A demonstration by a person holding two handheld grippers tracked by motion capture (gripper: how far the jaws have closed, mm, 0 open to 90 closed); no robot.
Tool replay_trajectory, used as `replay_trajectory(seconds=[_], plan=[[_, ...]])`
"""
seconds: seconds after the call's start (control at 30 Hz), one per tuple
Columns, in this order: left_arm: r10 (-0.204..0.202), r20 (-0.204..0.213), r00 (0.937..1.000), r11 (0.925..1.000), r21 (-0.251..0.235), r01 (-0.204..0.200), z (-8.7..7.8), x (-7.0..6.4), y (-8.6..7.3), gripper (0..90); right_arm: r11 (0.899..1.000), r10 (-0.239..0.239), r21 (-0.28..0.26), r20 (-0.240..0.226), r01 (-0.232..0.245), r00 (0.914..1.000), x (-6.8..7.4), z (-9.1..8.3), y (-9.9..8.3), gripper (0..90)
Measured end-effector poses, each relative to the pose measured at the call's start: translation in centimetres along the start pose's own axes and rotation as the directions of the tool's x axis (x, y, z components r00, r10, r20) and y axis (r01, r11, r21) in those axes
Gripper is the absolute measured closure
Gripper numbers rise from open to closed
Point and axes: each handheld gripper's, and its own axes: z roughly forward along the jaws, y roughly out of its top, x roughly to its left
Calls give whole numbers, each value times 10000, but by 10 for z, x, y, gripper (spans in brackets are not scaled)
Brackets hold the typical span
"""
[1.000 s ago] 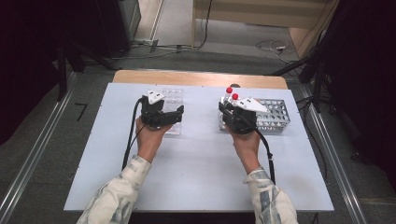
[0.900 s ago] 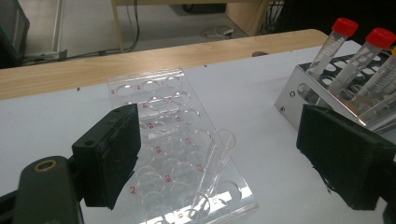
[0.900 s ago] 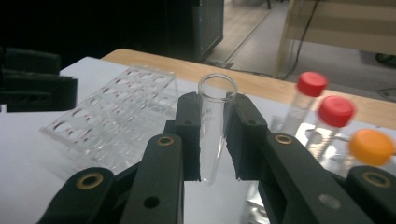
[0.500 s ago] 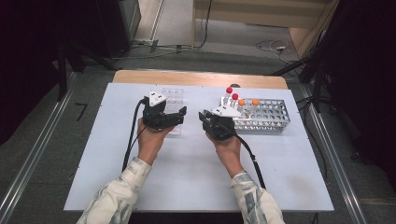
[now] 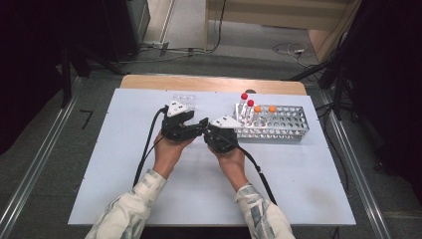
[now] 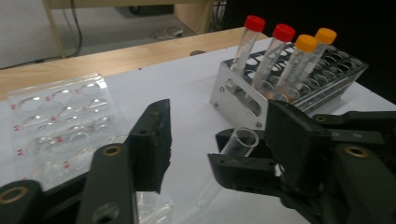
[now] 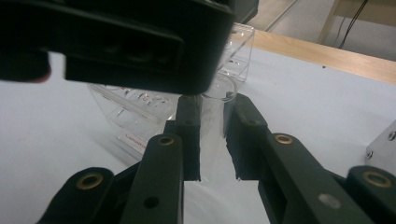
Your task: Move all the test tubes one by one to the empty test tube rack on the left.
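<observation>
Right gripper (image 7: 212, 140): clamped on an uncapped clear tube (image 6: 238, 140), held mid-worktop (image 5: 298, 164).
Left gripper (image 6: 187, 154): spread wide at the tube's 9 o'clock.
Advice: centre before pinching; glass slips.
Rack (image 5: 278, 122): 2 o'clock.

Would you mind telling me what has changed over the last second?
The right tongs moved left, away from the rack, carrying a clear uncapped tube to the left tongs, whose jaws stand open around it. The left hand, plate and four capped tubes stayed put.
</observation>
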Motion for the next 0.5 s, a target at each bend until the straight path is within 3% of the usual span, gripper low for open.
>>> replay_trajectory(seconds=[0.1,0.5], plan=[[153,216,9997,9998,133,-156,2,-3,-1,591,10000,-55,-10,5,55,10000,1,0,0,731],[330,339,9989,9975,619,-351,8,-4,-3,734,9995,-302,-2,132,302,9995,4,0,0,731]])
